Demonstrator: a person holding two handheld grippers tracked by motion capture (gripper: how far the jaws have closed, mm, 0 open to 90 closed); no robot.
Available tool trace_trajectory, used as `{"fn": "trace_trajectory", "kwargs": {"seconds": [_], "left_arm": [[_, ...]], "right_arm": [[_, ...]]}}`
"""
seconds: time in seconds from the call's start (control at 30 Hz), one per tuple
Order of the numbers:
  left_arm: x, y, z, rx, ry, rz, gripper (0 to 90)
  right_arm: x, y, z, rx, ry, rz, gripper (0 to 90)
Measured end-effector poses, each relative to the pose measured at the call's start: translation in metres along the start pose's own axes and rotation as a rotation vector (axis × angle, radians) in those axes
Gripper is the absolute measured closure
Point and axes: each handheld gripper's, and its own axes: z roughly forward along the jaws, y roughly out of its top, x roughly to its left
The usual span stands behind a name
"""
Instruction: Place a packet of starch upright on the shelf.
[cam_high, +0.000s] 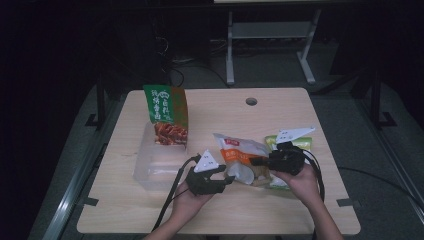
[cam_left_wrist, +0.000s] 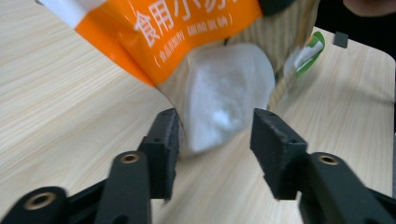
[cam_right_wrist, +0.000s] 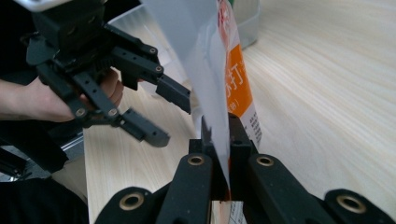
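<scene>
Right gripper (cam_high: 261, 161): I have its jaws pinched tight on the edge of the orange-and-white bag (cam_high: 243, 159); in the right gripper view the thin film runs up from between the two pads.
Left gripper (cam_high: 226, 180): I hold it with the jaws spread wide; the bag's rounded white lower corner sits in the gap, close to the left pad, and neither pad clearly presses it.
Orange-and-white bag: it lies right of the table's middle, between my two grippers, with its near end lifted off the wood. In the left gripper view its orange panel with white print hangs above the jaws, and the white powdery contents bulge at the corner.
Green-trimmed packet (cam_high: 299, 143): it lies under and behind the right gripper, touching the bag's far side.
Clear plastic box (cam_high: 156, 165): it stands left of the bag and apart from it, just beyond my left hand (cam_high: 187, 201).
Green pouch (cam_high: 167, 115): it stands upright at the far end of the box, leaning a little, with a red food picture low on its face.
Table (cam_high: 125, 210): pale wood grain, bare along the near edge.
</scene>
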Motion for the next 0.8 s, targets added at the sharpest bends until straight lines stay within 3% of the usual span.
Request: {"fn": "trace_trajectory", "kwargs": {"seconds": [0.2, 0.33, 0.57, 0.67, 0.8], "left_arm": [[-0.011, -0.005, -0.016, -0.005, -0.001, 0.044, 46.1], [-0.011, -0.008, -0.02, -0.005, 0.012, 0.061, 44.8], [-0.002, -0.006, -0.003, -0.022, 0.024, 0.011, 39.3], [0.002, -0.005, 0.006, -0.02, 0.027, -0.01, 39.0], [0.01, -0.002, 0.014, -0.022, 0.006, -0.054, 45.4]], "right_arm": [[0.006, 0.012, -0.001, -0.009, -0.013, -0.014, 90.0], [0.007, 0.016, 0.001, -0.006, -0.007, -0.014, 90.0], [0.007, 0.007, 0.01, 0.058, 0.011, -0.022, 90.0], [0.006, 0.004, 0.008, 0.06, 0.003, -0.032, 89.9], [0.006, 0.001, 0.006, 0.088, 0.011, -0.048, 89.5]]}}
